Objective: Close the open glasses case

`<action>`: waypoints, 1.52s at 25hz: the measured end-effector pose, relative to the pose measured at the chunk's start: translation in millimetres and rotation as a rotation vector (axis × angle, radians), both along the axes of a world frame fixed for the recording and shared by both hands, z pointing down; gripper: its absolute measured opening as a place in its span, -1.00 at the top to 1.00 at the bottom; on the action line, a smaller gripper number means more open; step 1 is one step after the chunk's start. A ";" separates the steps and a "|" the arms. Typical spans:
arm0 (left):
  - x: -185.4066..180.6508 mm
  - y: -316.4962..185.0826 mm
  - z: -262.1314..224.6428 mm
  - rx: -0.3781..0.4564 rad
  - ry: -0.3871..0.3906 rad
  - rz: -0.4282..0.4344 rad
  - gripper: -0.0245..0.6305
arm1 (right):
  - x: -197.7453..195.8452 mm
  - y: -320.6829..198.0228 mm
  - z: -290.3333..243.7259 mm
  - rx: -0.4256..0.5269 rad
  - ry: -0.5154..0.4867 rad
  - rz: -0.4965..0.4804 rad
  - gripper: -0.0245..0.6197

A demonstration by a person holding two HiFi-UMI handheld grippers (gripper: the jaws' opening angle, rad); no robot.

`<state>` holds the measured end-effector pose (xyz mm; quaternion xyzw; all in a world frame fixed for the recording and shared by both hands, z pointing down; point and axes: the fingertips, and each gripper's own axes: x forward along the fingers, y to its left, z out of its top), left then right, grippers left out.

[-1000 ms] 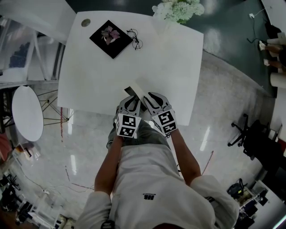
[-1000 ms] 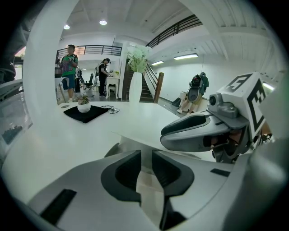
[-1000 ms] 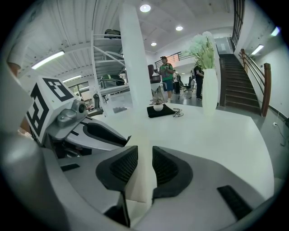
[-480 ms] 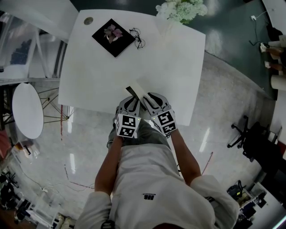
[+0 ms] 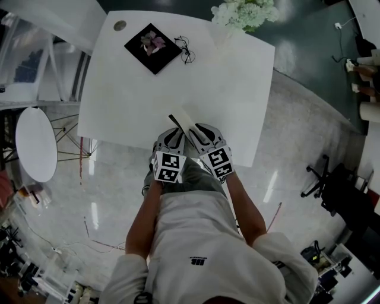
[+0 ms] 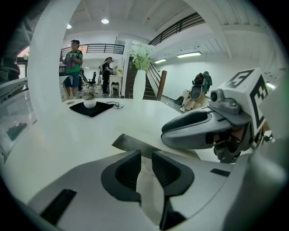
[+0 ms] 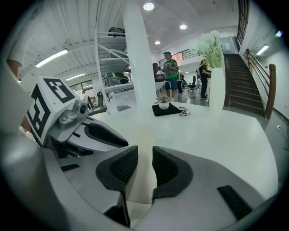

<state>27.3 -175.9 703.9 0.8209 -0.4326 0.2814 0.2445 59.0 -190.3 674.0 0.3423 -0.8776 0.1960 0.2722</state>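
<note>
The open glasses case [image 5: 180, 121] lies at the near edge of the white table [image 5: 237, 89], about midway along it, right in front of the person. Its dark grey lining faces up on the left and its cream shell runs off to the right.

Both grippers meet over it, side by side and almost touching. The left gripper [image 5: 174, 136] has its jaws drawn nearly together. In the left gripper view a cream strip of the case fills the narrow slot between them, so they seem to be pinching it, though the angle is poor. The right gripper [image 5: 199, 130] is likewise closed down on the cream shell, which stands between its ribbed pads [image 7: 124, 166] and reaches past their tips.

Near the far left corner of the table lies a black mat [image 5: 153, 46] carrying a small potted plant. A pair of spectacles [image 5: 185, 52] sits just beside its right edge. White flowers [image 5: 243, 12] stand at the far edge
</note>
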 end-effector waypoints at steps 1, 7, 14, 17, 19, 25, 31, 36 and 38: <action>-0.4 0.4 0.8 -0.001 -0.002 0.000 0.65 | 0.2 0.5 1.2 0.002 0.003 -0.003 0.60; -4.6 3.6 4.9 -0.012 -0.012 -0.003 0.65 | -0.3 4.8 8.1 0.008 0.022 -0.018 0.60; -8.6 6.4 9.1 -0.021 -0.023 -0.005 0.65 | -7.4 6.3 4.4 0.000 0.013 -0.019 0.60; -9.9 7.8 11.3 -0.026 -0.026 -0.006 0.65 | -9.0 7.4 5.1 0.001 0.018 -0.023 0.60; -10.6 8.1 12.3 -0.028 -0.028 -0.006 0.65 | -9.4 7.8 6.0 0.001 0.021 -0.024 0.60; -12.5 10.2 15.6 -0.037 -0.031 -0.007 0.65 | -11.7 9.8 7.4 0.002 0.030 -0.031 0.60; -15.1 12.2 19.9 -0.045 -0.037 -0.009 0.65 | -14.2 11.3 10.1 0.009 0.042 -0.036 0.59; -17.2 14.3 21.8 -0.050 -0.042 -0.010 0.65 | -15.4 12.9 12.4 0.017 0.058 -0.040 0.56; -18.2 15.5 21.9 -0.052 -0.042 -0.011 0.65 | -15.9 13.7 12.7 0.020 0.064 -0.040 0.56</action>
